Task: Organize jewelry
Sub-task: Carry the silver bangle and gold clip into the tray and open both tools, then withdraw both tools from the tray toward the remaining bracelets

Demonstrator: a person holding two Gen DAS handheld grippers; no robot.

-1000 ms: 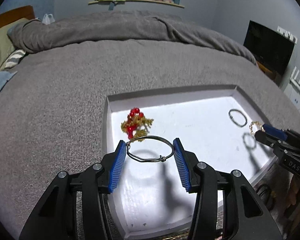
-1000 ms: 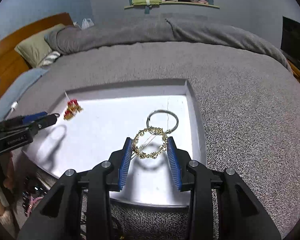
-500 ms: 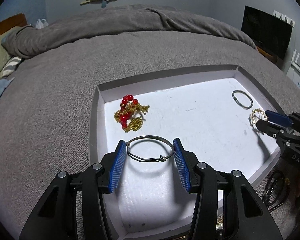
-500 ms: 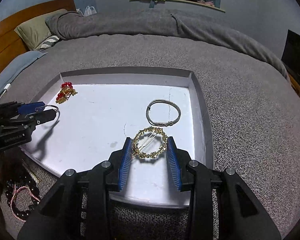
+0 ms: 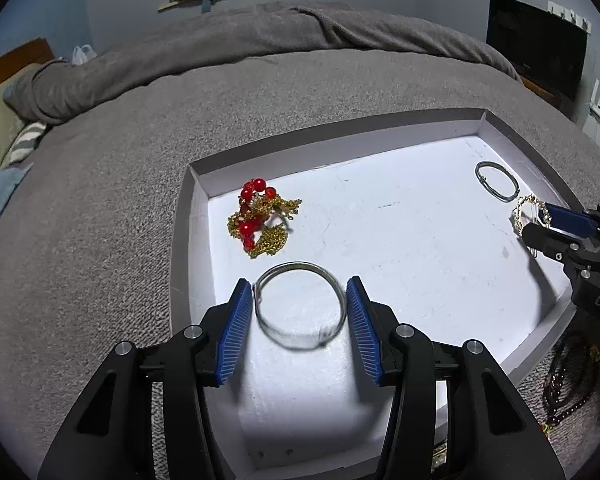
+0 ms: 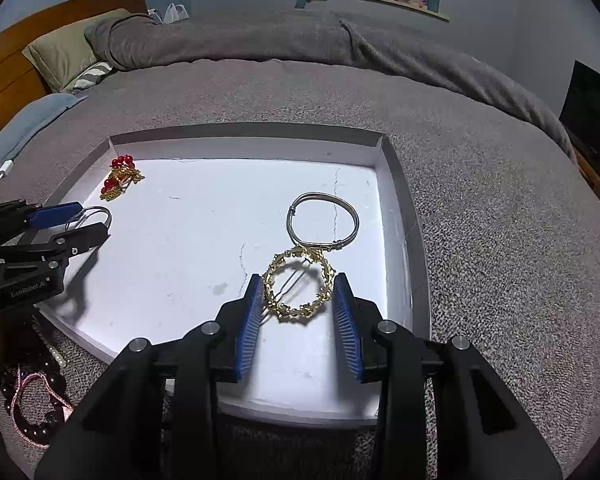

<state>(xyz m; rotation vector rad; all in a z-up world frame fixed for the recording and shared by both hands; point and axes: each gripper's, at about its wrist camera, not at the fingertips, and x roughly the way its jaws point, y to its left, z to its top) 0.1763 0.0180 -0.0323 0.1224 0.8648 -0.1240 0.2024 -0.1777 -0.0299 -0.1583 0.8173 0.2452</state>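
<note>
Thin silver wire bangle, light and springy, clamped across its width in the left hand-held gripper; right hand-held gripper pinches the gold wreath hoop likewise.

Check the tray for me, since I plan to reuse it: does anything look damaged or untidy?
Yes. The white tray floor has a thin crack running beside the silver bangle, plus a small dark smudge. The red-bead and gold chain piece lies in a tangled heap near one corner.

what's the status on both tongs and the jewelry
Left tongs shut on silver bangle. Right tongs shut on gold ring, both over white tray. Second bangle just beyond gold ring; red bead chain clear.
</note>
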